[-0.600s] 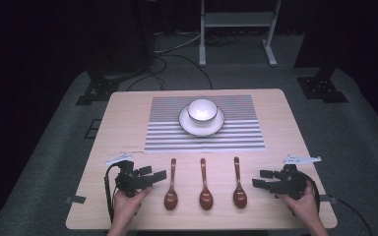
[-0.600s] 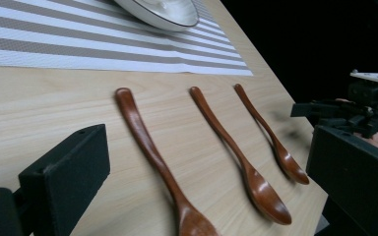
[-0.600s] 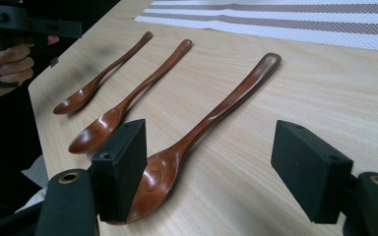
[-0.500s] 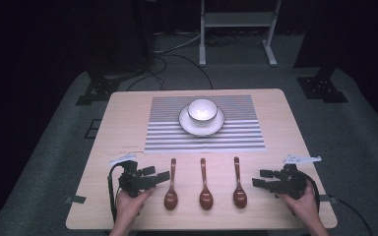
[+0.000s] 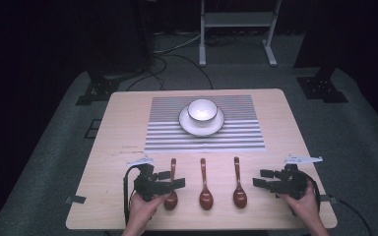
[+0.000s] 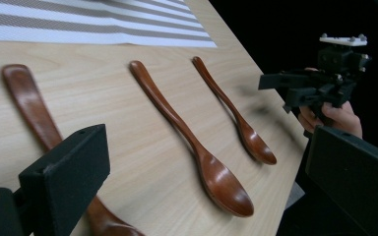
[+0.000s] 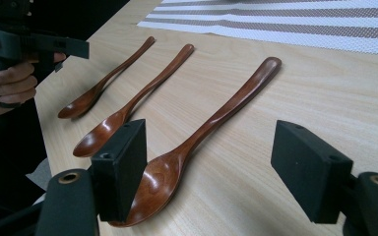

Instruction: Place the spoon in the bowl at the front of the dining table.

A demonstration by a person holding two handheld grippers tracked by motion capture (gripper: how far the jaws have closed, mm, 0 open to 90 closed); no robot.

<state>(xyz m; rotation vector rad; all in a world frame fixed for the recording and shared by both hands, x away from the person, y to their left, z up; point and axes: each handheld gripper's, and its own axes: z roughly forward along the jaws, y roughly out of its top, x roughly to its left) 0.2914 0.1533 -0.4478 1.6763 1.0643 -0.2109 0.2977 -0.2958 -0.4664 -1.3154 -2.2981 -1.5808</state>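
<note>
Three brown wooden spoons lie side by side near the table's front edge, bowls toward me: the left spoon [image 5: 173, 164] [image 6: 27, 98] [image 7: 108, 81], the middle spoon [image 5: 205, 189] [image 6: 187, 132] [image 7: 138, 98] and the right spoon [image 5: 238, 189] [image 6: 231, 113] [image 7: 216, 118]. My left gripper [image 5: 173, 179] [image 6: 206, 162] [image 7: 29, 42] is open, and one jaw hangs over the left spoon's neck. My right gripper [image 5: 263, 178] [image 7: 214, 167] [image 6: 315, 83] is open just right of the right spoon, low over the table, pointing at its bowl. Neither holds anything.
A white bowl [image 5: 202, 110] sits on a white saucer [image 5: 187, 125] on a striped placemat [image 5: 167, 137] at the table's far middle. White tags [image 5: 140, 161] lie by each gripper. Dark floor, cables and stands surround the table.
My left gripper has slid to the right, so its jaws now reach the left spoon. The right gripper and the spoons have stayed put.
</note>
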